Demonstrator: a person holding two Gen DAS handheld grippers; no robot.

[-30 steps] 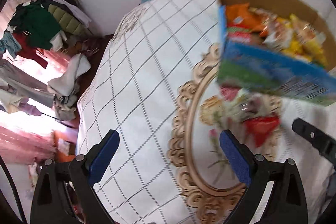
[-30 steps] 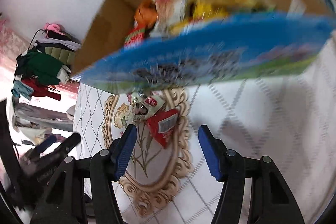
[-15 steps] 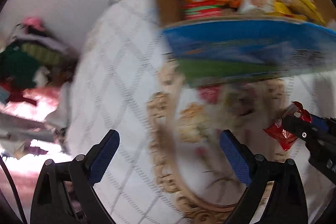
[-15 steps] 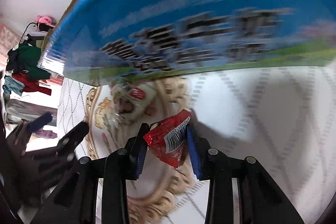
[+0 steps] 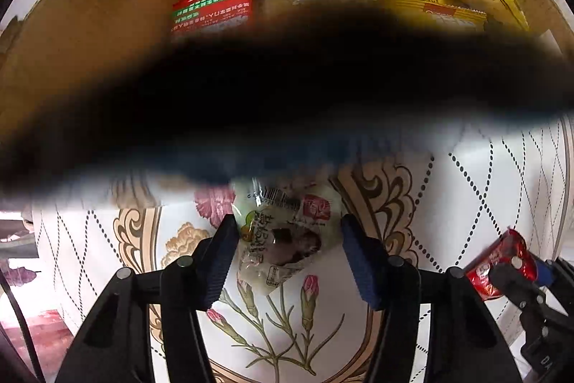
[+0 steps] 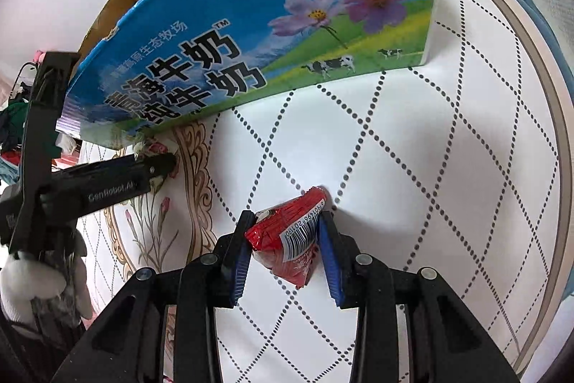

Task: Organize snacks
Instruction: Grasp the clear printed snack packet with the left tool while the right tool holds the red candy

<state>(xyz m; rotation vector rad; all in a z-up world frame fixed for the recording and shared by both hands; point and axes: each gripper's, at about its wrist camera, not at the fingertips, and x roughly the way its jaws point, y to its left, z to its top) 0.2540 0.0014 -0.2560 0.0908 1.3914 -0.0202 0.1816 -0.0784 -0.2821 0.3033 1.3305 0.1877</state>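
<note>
Snacks are split: the red packet (image 6: 287,237) sits clenched in the right hand-held gripper (image 6: 283,248), while the clear packet (image 5: 283,236) lies between the left hand-held gripper (image 5: 288,261) fingers, which have just been closing without yet gripping, so its slippery film could squirt out beneath the box (image 6: 251,34) ahead.

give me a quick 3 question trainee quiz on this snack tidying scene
1. True or false: the right hand-held gripper is shut on the red snack packet.
2. Which item lies between the left hand-held gripper fingers: A) an orange packet B) the clear snack packet C) nothing?
3. Fill in: the snacks already sorted sit in the ____.

Key: 1 true; 2 B; 3 cardboard box.
</note>
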